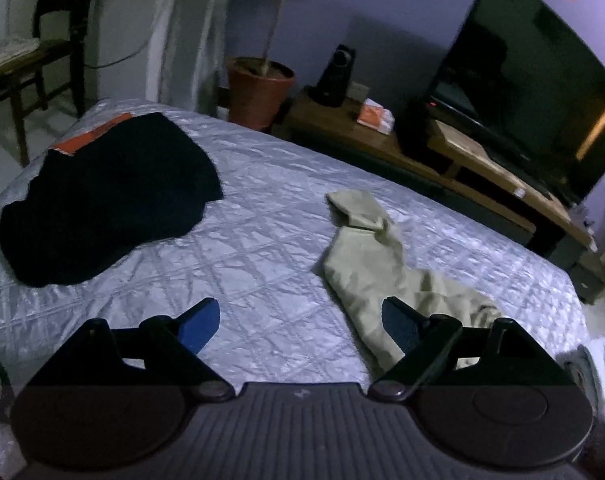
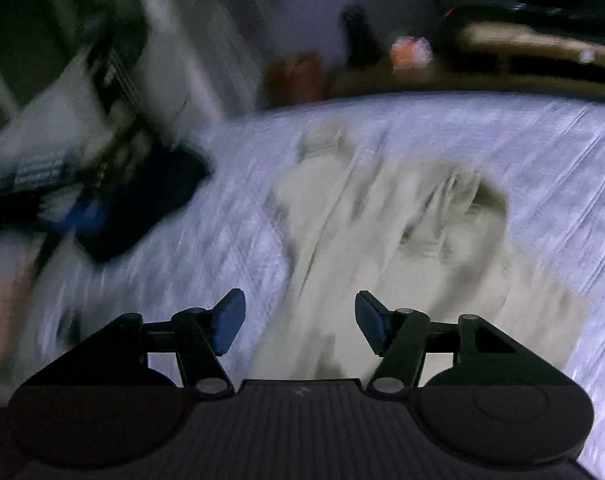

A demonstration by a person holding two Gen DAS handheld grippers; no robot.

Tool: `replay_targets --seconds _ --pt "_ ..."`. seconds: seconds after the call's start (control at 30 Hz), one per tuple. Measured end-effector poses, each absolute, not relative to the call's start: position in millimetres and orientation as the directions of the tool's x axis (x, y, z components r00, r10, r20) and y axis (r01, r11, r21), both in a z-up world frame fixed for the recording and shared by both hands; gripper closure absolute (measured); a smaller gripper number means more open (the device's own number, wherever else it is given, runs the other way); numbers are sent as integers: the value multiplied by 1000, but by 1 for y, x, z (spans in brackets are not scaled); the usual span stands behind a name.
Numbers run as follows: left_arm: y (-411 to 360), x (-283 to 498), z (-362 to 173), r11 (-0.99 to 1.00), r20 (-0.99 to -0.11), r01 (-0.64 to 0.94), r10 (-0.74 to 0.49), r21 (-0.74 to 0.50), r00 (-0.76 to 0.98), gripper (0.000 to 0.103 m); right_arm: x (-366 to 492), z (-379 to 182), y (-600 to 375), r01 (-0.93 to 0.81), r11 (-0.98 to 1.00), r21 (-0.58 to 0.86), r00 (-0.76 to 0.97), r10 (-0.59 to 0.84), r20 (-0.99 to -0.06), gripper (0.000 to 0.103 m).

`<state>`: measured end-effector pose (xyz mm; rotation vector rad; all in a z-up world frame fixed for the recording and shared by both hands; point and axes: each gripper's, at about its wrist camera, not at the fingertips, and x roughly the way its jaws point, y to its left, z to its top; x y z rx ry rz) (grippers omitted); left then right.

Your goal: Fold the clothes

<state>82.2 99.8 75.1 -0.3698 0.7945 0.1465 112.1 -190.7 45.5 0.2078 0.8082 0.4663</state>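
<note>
A crumpled beige garment (image 1: 376, 264) lies on the quilted silver bedspread (image 1: 262, 208), right of centre in the left wrist view. It fills the middle of the blurred right wrist view (image 2: 386, 232). A dark, nearly black garment (image 1: 110, 196) lies spread at the far left of the bed. My left gripper (image 1: 300, 318) is open and empty above the bed, its right finger over the beige garment's near edge. My right gripper (image 2: 300, 320) is open and empty just above the beige garment's near part. The left gripper shows blurred at the left of the right wrist view (image 2: 78, 208).
An orange item (image 1: 90, 134) lies under the dark garment's far edge. Beyond the bed stand a potted plant (image 1: 260, 90), a wooden TV bench (image 1: 442, 156) with a black television (image 1: 534, 80) and speaker (image 1: 336, 76), and a chair (image 1: 34, 60) at left.
</note>
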Motion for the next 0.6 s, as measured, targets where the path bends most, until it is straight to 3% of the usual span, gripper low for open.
replay_targets --seconds 0.07,0.2,0.37,0.4,0.43,0.5,0.6 --pt "107 81 75 913 -720 -306 20 -270 694 17 131 46 -185 -309 901 305 654 434 -620 24" --pt "123 80 72 871 -729 -381 40 -309 684 17 173 23 -149 -345 929 132 641 336 -690 30" --pt "131 83 68 855 -737 -404 39 -325 674 17 199 -8 -99 -340 930 140 602 330 -727 36" --pt "131 83 67 856 -739 -403 37 -325 673 17 207 -20 -92 -320 936 148 575 315 -755 44" --pt "130 83 66 856 -740 -403 35 -325 671 17 214 -31 -84 -295 942 161 543 304 -783 75" --pt "129 83 66 858 -740 -398 32 -325 672 17 212 -38 -72 -291 945 150 539 292 -790 98" --pt "130 82 69 854 -730 -405 44 -326 682 17 190 -37 -36 -421 907 34 577 296 -761 100"
